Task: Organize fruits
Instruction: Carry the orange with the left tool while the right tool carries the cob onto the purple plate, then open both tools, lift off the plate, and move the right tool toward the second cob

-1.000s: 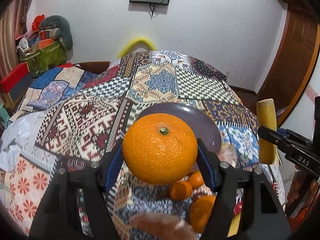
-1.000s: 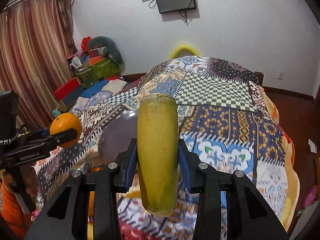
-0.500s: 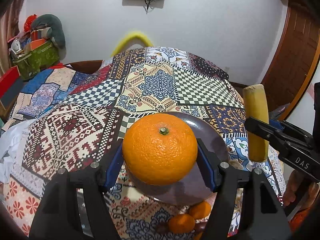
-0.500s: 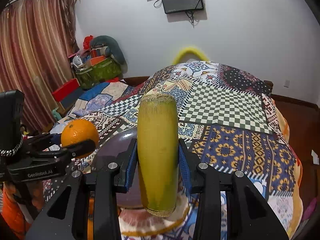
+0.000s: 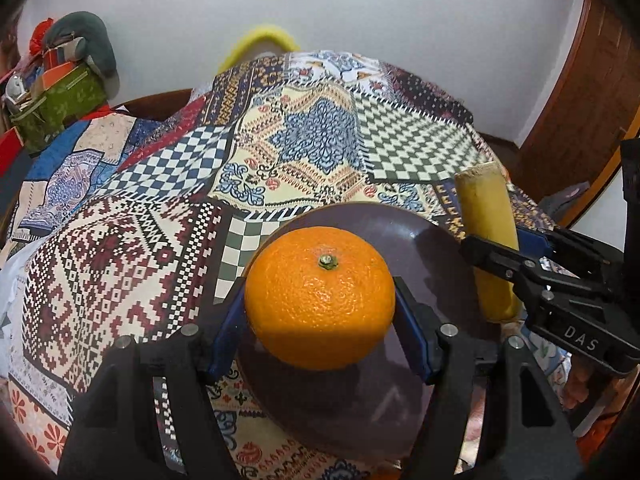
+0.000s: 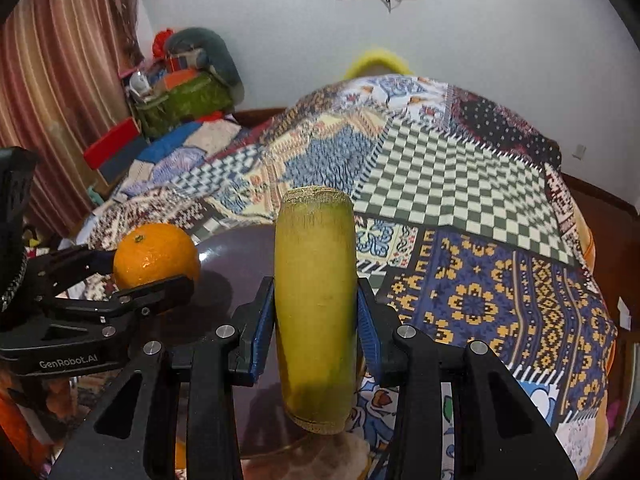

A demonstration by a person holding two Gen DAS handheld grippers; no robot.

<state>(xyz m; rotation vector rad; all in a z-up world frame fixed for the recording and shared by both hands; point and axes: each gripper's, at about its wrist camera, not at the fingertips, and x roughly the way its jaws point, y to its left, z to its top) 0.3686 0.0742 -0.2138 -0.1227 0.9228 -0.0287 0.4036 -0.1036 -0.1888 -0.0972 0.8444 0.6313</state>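
A: Nearest you, your left gripper (image 5: 320,320) has its fingers clamped on the orange (image 5: 320,298), which hangs just above the near half of the purple plate (image 5: 404,224).

B: And my right?

A: Your right gripper (image 6: 316,320) has its fingers pinched narrow on the yellow-green cut stalk (image 6: 316,300) (sugarcane, perhaps; I can't tell for sure), held upright over the plate's right edge.

B: So which step am I on?

A: By my reading, you're carrying both pieces to the plate. Next you'd lower each until it touches the plate, then part the fingers. Set the orange down flat so it doesn't roll off.

B: Any writing?

A: "DAS" on the right gripper's side, "GenRobot.AI" on the left's. Beyond the plate, only the patchwork bedspread (image 5: 320,140) and then the wall.
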